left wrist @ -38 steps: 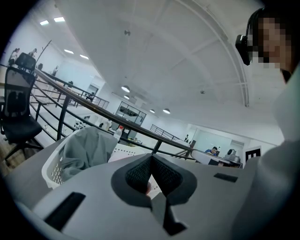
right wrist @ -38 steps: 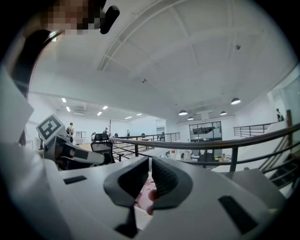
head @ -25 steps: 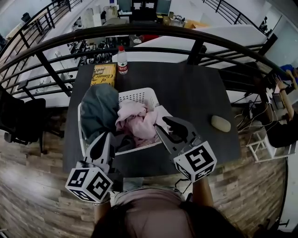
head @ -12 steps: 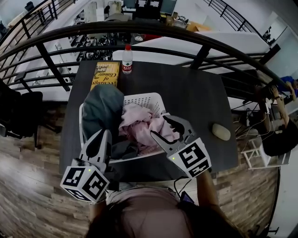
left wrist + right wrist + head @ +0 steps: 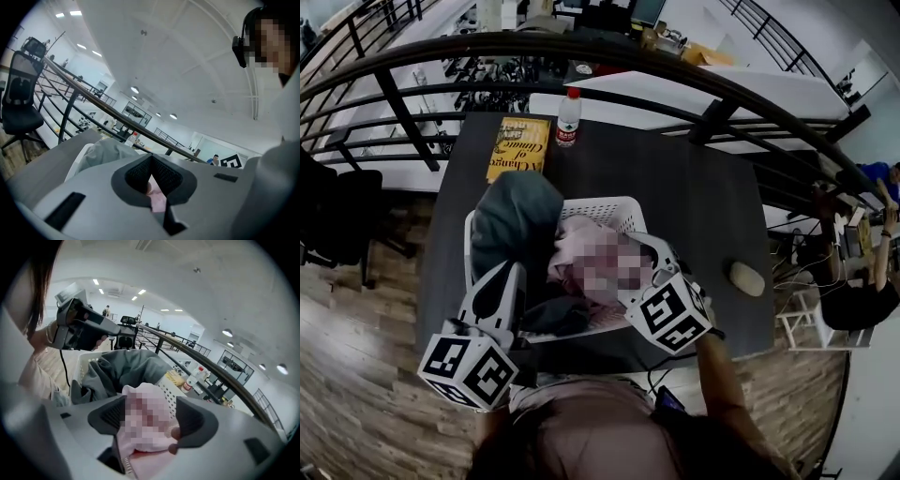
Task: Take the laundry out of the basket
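A white laundry basket (image 5: 623,208) stands on the dark table (image 5: 694,187). A grey garment (image 5: 517,220) is heaped over its left side, and a pink garment (image 5: 586,255) lies at its middle. My right gripper (image 5: 643,266) reaches down into the basket. Its jaws have just been opening and stand wide, with the pink garment (image 5: 145,416) bulging between the pads (image 5: 108,416). My left gripper (image 5: 508,277) hovers at the basket's near left corner, jaws shut. In the left gripper view (image 5: 151,161) only a sliver of pink shows through them.
At the table's far edge lie a yellow book (image 5: 517,148) and a water bottle (image 5: 569,117). A beige oblong object (image 5: 747,278) rests on the table's right side. A black railing (image 5: 581,52) runs behind the table. A black office chair (image 5: 337,216) stands to the left.
My right gripper has dropped down and leftward into the basket, rolled, and spread its jaws around the pink garment. My left gripper has shifted slightly along the basket's near left side.
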Demonstrator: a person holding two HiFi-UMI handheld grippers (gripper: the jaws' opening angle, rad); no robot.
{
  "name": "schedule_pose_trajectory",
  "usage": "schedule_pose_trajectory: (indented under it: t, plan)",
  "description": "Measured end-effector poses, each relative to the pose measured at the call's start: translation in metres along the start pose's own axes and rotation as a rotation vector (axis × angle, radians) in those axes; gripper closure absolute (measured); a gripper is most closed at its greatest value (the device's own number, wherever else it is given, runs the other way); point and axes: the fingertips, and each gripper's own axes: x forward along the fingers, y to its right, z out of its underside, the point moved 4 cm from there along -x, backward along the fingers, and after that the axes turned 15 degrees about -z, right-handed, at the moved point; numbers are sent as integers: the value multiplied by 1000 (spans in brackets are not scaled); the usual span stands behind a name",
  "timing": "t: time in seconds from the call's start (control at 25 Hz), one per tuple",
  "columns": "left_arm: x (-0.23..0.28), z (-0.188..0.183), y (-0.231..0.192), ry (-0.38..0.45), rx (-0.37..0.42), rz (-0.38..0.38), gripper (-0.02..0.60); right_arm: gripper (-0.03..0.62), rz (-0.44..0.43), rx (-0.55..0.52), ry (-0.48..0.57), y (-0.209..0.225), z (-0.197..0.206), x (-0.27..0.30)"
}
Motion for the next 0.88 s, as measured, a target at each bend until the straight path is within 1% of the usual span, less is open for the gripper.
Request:
schedule_pose_trajectory:
  t: [0.2,0.4,0.6,0.88]
  plan:
    - [12,1,-12,-24,-6,-2,584,264,-18,-25,-62,9,0,20]
    - [23,1,-16,-49,-9,18,584,250,-49,-48,-145,16,2,39]
    - [32,1,-20,-70,-5,34,584,244,-86,-41,-215,22,6,59]
    - [39,2,-27,-110,-23,50,584,237,-144,-21,-325,26,12,84]
